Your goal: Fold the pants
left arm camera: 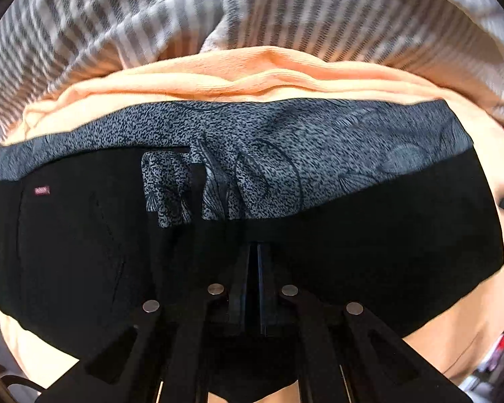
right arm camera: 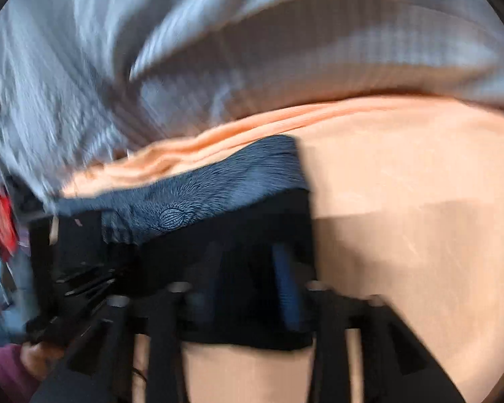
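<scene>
Under both grippers, the black pants (left arm camera: 369,252) are lying folded on a peach cloth (left arm camera: 218,77), the grey patterned waistband lining (left arm camera: 302,154) turned up along the far edge. Your left gripper (left arm camera: 257,252) is pointing down at the middle of them with jaws pressed together; whether it is pinching fabric, you cannot tell. Your right gripper (right arm camera: 248,262) is hovering spread over their right end, holding nothing. They are looking soft, light and limp, so you are better off pinching through both layers at the waistband corners.
</scene>
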Action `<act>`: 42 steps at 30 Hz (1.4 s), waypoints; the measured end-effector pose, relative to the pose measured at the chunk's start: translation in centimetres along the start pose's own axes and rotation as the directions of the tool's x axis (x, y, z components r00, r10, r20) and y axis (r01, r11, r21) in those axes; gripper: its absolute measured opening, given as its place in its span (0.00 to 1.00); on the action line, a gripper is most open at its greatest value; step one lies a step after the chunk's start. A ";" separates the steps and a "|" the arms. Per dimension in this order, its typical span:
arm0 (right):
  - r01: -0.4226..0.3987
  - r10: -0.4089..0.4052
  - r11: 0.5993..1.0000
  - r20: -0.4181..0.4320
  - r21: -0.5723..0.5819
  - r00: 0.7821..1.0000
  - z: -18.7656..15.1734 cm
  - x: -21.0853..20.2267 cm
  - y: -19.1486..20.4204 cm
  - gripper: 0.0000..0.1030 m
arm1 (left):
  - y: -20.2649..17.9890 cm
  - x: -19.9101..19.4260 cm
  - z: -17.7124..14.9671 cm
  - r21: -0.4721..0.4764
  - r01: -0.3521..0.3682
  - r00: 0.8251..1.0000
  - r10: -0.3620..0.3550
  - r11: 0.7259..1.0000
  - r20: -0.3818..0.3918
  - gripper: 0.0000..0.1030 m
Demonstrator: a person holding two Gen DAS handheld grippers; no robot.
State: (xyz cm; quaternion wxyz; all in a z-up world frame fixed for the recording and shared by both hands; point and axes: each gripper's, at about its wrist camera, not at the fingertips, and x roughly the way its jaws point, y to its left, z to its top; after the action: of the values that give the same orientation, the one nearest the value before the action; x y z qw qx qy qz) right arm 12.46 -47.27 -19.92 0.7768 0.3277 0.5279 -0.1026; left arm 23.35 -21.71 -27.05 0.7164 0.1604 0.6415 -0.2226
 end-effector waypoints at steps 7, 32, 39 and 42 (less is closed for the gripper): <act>-0.115 0.129 0.987 -0.126 0.112 0.984 -1.3 3.4 -2.6 0.62 | -1.5 0.1 -0.2 0.063 -0.071 0.997 0.069 0.995 0.028 0.05; 0.109 -0.129 0.946 -0.047 -0.306 0.990 -1.5 1.3 5.0 0.70 | 1.1 -7.3 -3.6 -0.203 -0.142 0.989 0.147 0.969 0.011 0.99; 0.103 -0.115 0.992 -0.221 -0.065 0.968 -2.6 5.8 1.2 0.88 | 2.1 -7.4 -6.8 -0.192 -0.149 0.988 0.152 0.970 -0.004 0.99; 0.179 -0.193 0.978 -0.146 -0.108 0.970 -3.0 3.7 2.1 0.88 | 3.2 -8.6 -6.6 -0.193 -0.134 0.991 0.137 0.972 0.000 0.99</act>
State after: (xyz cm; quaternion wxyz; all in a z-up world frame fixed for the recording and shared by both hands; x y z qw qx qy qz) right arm 12.83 -43.16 -23.00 0.7345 0.2471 0.6197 -0.1242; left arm 18.80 -14.59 -19.53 0.7461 0.1324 0.6430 -0.1113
